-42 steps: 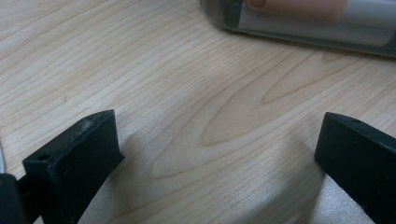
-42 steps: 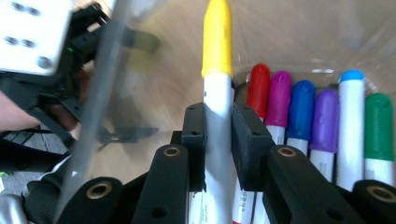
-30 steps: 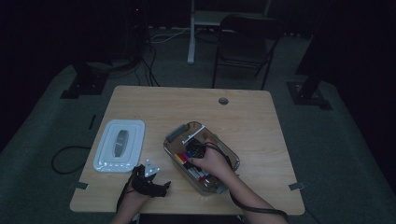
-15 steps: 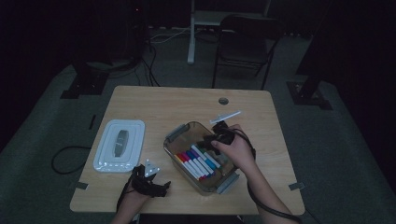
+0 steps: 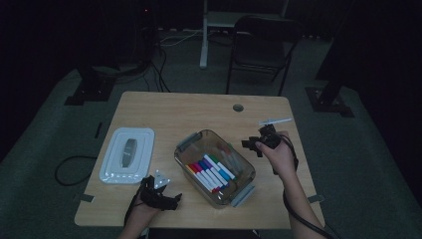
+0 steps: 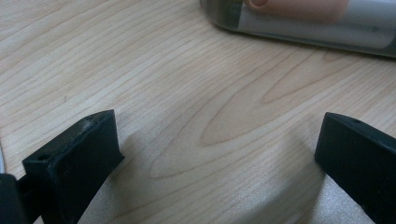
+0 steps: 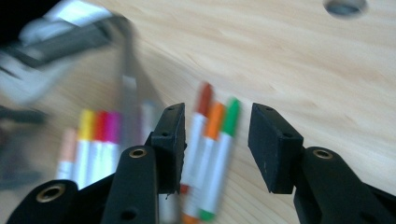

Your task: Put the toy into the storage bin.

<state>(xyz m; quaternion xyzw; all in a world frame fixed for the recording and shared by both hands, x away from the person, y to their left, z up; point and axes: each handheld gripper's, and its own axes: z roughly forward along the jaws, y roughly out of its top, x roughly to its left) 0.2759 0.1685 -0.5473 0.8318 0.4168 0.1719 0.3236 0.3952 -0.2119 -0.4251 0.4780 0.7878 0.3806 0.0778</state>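
Hovering with fingers apart and empty at centre right, the right gripper (image 5: pixel 263 138) should drop squarely over one marker (image 5: pixel 225 158) in the container (image 5: pixel 245 193) before clamping.

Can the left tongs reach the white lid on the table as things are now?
Probably yes: the left tongs rest open beside the white lid, with bare table between them.

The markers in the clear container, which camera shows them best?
The high view: the markers lie sharp in a row inside the clear container. The right gripper view shows several blurred; the left gripper view shows just the container's edge.
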